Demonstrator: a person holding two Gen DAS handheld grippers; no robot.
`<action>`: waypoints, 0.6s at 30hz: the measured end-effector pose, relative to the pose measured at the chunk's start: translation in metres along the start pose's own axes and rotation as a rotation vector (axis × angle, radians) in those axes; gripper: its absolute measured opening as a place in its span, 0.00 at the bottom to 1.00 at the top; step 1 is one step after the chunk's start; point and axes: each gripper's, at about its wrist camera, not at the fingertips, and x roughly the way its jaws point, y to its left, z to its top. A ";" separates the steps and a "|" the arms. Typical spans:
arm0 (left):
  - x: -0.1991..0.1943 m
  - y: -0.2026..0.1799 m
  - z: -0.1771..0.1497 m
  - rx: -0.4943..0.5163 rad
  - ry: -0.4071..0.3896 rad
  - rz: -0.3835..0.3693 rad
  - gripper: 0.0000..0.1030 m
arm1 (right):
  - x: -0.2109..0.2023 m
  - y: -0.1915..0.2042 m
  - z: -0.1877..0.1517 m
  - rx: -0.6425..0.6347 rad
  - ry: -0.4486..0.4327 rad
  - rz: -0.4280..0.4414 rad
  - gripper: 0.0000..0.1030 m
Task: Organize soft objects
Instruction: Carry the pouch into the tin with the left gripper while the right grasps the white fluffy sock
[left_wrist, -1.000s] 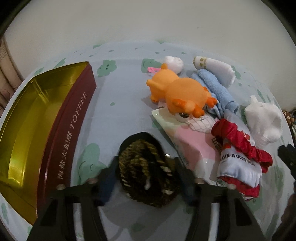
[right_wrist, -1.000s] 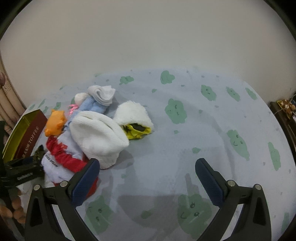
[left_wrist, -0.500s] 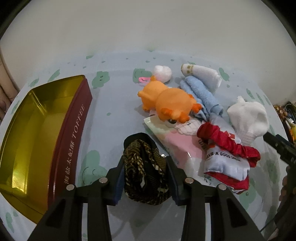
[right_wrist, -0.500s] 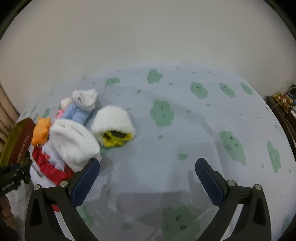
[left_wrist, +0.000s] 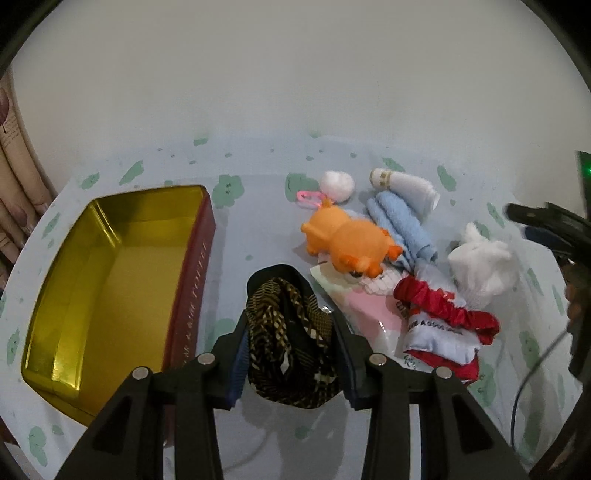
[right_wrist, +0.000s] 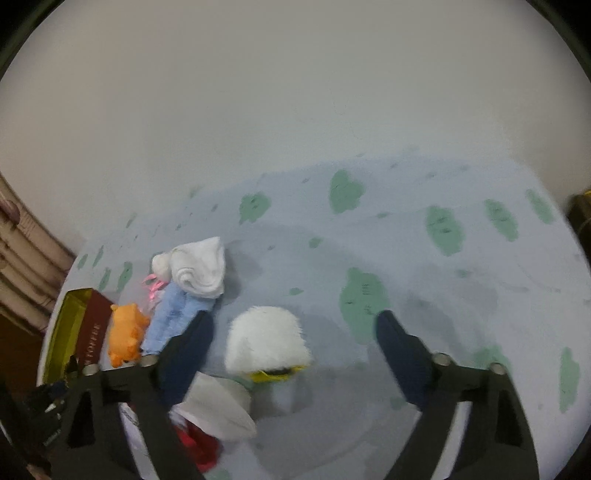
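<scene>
A black-and-gold patterned scrunchie is being gripped by the left gripper beside the gold tin. The right gripper jaws are being closed around a fluffy white plush on the desk, not yet touching.

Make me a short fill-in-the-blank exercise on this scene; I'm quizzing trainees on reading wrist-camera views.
1. The left gripper is shut on a black-and-gold ____.
2. The tin with the gold lining holds ____.
3. The orange plush toy lies partly on a ____ towel.
4. Between the right gripper's closing jaws sits a fluffy ____ item.

Answers: scrunchie; nothing; blue; white
</scene>
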 end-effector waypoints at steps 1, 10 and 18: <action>-0.004 0.001 0.002 -0.002 -0.008 0.002 0.40 | 0.008 0.002 0.003 0.001 0.037 0.005 0.74; -0.018 0.042 0.014 -0.049 -0.030 0.072 0.40 | 0.065 0.028 0.004 -0.060 0.228 -0.088 0.71; -0.021 0.095 0.021 -0.125 -0.033 0.152 0.40 | 0.079 0.021 -0.003 -0.033 0.276 -0.092 0.48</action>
